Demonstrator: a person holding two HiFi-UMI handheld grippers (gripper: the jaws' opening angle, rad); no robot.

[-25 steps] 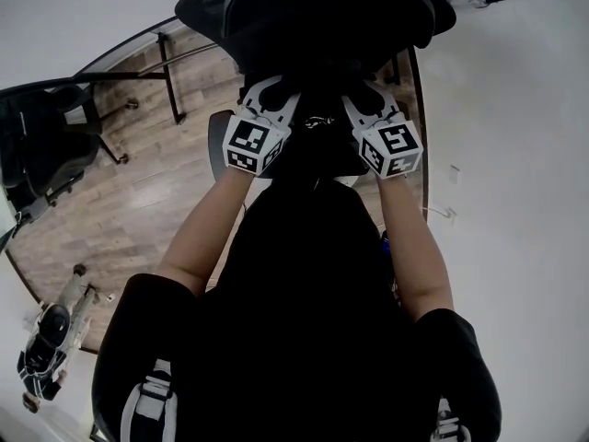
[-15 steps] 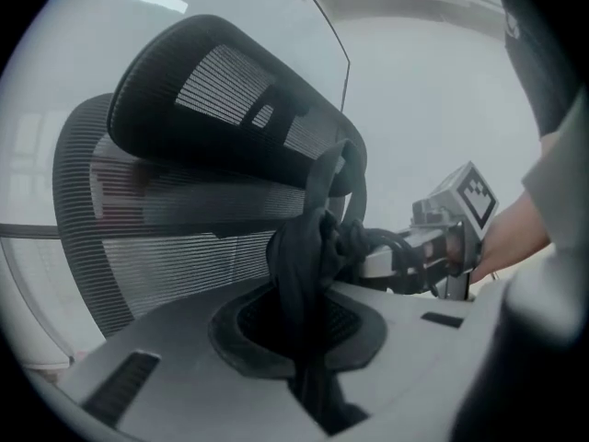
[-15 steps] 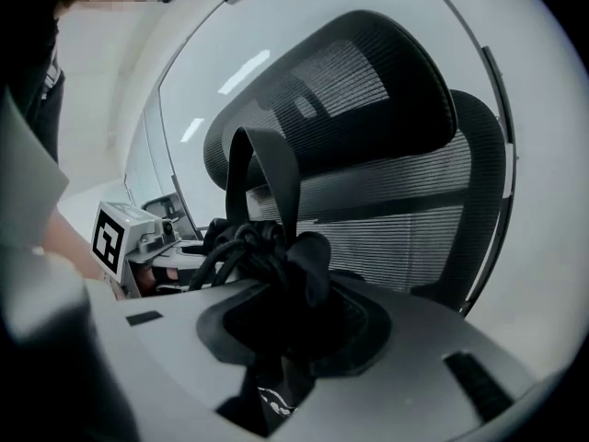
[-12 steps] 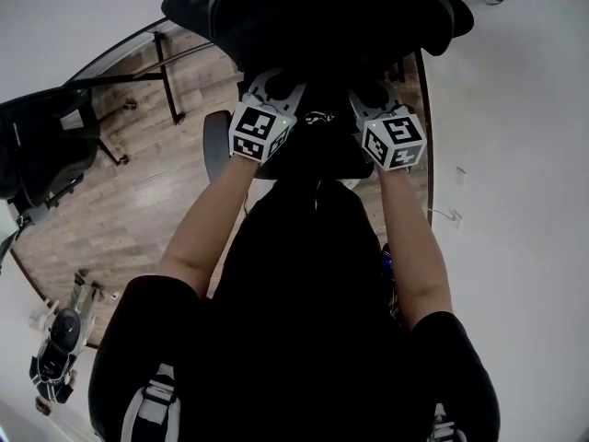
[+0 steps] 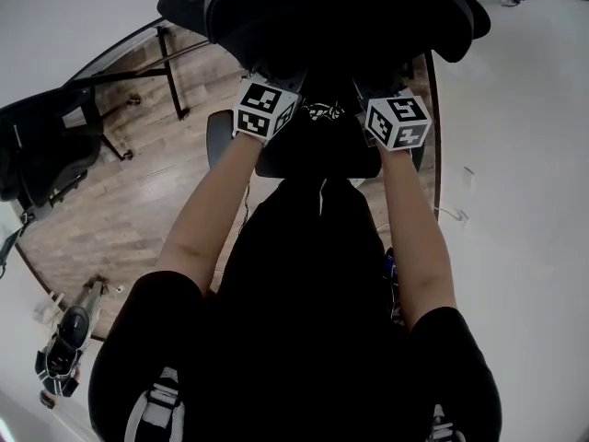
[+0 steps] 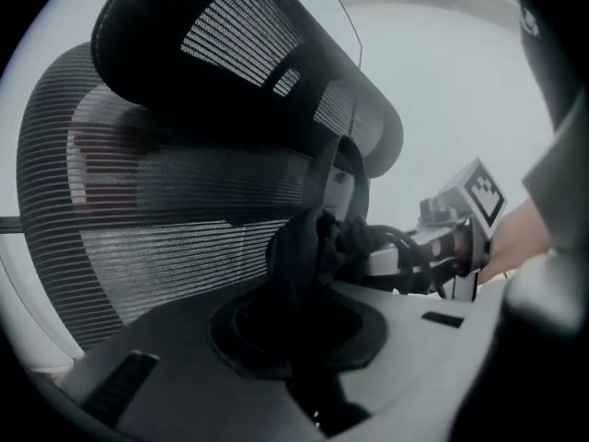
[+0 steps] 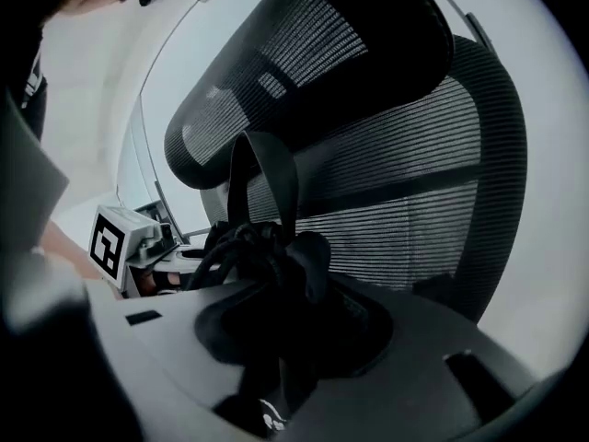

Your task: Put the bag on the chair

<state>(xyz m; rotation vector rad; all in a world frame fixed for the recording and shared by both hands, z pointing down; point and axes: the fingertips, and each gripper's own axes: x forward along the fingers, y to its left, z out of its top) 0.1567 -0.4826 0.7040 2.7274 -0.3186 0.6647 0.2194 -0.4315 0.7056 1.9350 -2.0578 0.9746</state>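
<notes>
Left hand-held gripper (image 6: 299, 325) and right hand-held gripper (image 7: 285, 339) are both clamping the bag (image 6: 308, 247) against the chair (image 6: 184, 182), the right jaws easing slightly wider.

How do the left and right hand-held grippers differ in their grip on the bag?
The left hand-held gripper pinches a narrow fold of the bag; the right hand-held gripper clamps a thicker bunch with a strap loop rising from it. Their marker cubes carry different patterns. Both are shut on the bag, facing the chair.
</notes>
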